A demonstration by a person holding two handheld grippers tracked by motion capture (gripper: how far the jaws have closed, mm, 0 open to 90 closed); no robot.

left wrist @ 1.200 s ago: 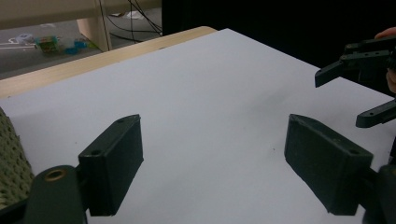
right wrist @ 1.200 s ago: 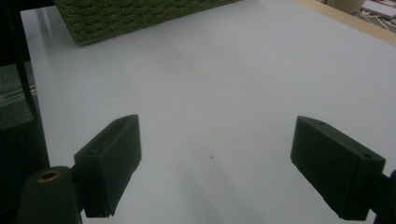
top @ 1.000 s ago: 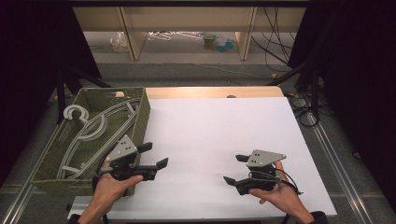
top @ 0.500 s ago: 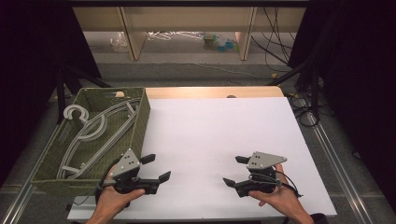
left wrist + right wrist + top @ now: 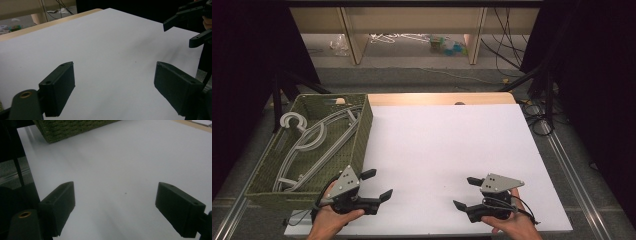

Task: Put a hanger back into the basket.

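Note:
My left gripper (image 5: pixel 379 184) is held open low over the white table top (image 5: pixel 442 145), close to the front edge and just right of the basket's near corner. My right gripper (image 5: pixel 462 192) is open too, near the front edge on the right, its jaws pointing left toward the other one. In the left gripper view my left gripper (image 5: pixel 113 68) has wide-apart jaws with only bare white surface between them, and the right gripper (image 5: pixel 178 35) shows at the top right. The right gripper (image 5: pixel 115 188) also holds nothing.
A green woven basket (image 5: pixel 364 130) stands at the table's left with several pale grey clothes hangers (image 5: pixel 307 145) lying in it; its wall (image 5: pixel 70 127) appears far off in the right gripper view. A wooden strip (image 5: pixel 437 98) runs along the table's far edge. Cables lie on the floor to the right.
The left gripper has drawn back toward the person and slightly right, from beside the basket to the front edge. The right gripper has shifted a little toward the front. Both stayed open.

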